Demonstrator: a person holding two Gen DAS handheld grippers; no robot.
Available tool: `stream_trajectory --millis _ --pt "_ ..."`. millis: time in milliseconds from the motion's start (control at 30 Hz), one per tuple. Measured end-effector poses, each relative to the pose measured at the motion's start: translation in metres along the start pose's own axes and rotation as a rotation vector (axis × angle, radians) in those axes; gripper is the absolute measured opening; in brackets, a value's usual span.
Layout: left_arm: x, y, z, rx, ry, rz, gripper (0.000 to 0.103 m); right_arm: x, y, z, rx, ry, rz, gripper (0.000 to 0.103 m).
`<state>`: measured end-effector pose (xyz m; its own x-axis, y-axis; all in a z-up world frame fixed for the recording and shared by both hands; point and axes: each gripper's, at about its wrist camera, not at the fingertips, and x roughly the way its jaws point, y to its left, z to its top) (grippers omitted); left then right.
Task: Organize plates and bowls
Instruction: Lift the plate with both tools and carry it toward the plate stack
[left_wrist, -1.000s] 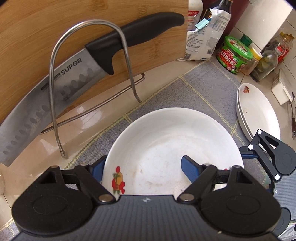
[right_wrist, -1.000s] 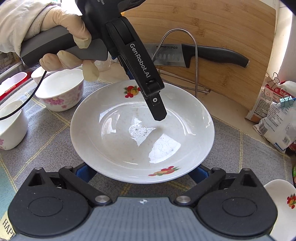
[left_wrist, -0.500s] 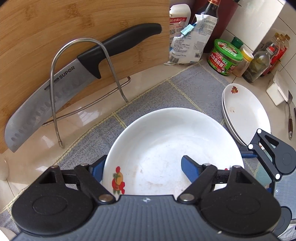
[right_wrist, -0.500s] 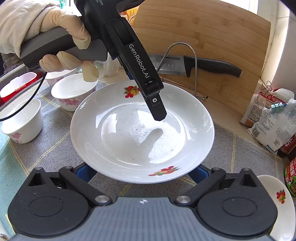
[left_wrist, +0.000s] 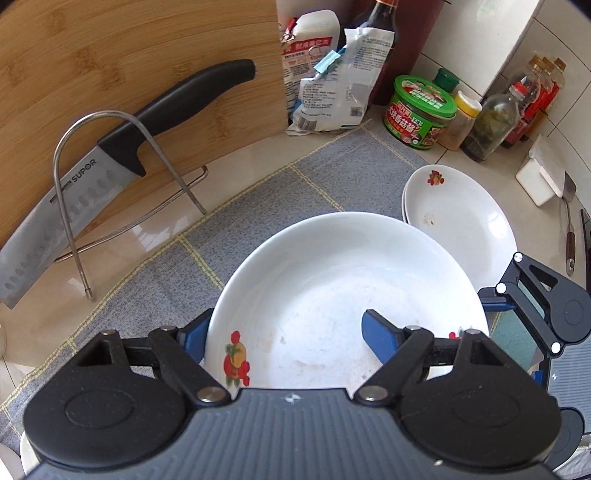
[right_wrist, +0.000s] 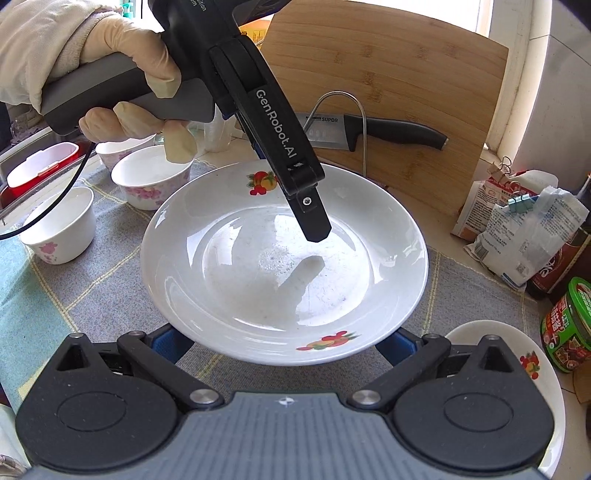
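White fruit-print plate (left_wrist: 332, 295) carried nearer stacked plates (left_wrist: 461, 214), left gripper (left_wrist: 284, 339) fingers clamping its rim, right gripper (right_wrist: 284, 341) fingers wide beneath.

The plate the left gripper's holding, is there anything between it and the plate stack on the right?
Nothing visible does. The held plate, pinched at its rim by the left gripper, already has its far edge overlapping the plate stack. The stack's top plate is bare except for a small smudge, and the green tub stands beyond it.

Glossy white glazed plate (right_wrist: 284, 266), woven grey cloth mat (left_wrist: 332, 177), grained bamboo cutting board (right_wrist: 399, 85), shiny steel knife (left_wrist: 74, 206).
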<state>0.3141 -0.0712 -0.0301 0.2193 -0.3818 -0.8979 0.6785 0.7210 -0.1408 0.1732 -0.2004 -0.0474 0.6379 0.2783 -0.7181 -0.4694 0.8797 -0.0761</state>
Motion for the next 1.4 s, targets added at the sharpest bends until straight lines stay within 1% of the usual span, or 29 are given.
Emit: stream_trajectory --millis 367,733,1033,1400 --pt "0.012 -0.036 0.018 0.055 0.006 -0.021 0.083 -0.026 -0.018 -0.020 0.031 -0.001 -0.040 0.103" --pt "0.030 -0.068 0.038 0.121 0.018 -0.055 0.083 -0.044 -0.037 -0.038 0.082 0.006 -0.093 0.103" --pt "0.048 -0.095 0.054 0.185 0.029 -0.090 0.083 -0.052 -0.053 -0.053 0.134 0.019 -0.146 0.103" --pt "0.069 -0.115 0.067 0.228 0.054 -0.119 0.083 -0.053 -0.067 -0.068 0.171 0.045 -0.174 0.103"
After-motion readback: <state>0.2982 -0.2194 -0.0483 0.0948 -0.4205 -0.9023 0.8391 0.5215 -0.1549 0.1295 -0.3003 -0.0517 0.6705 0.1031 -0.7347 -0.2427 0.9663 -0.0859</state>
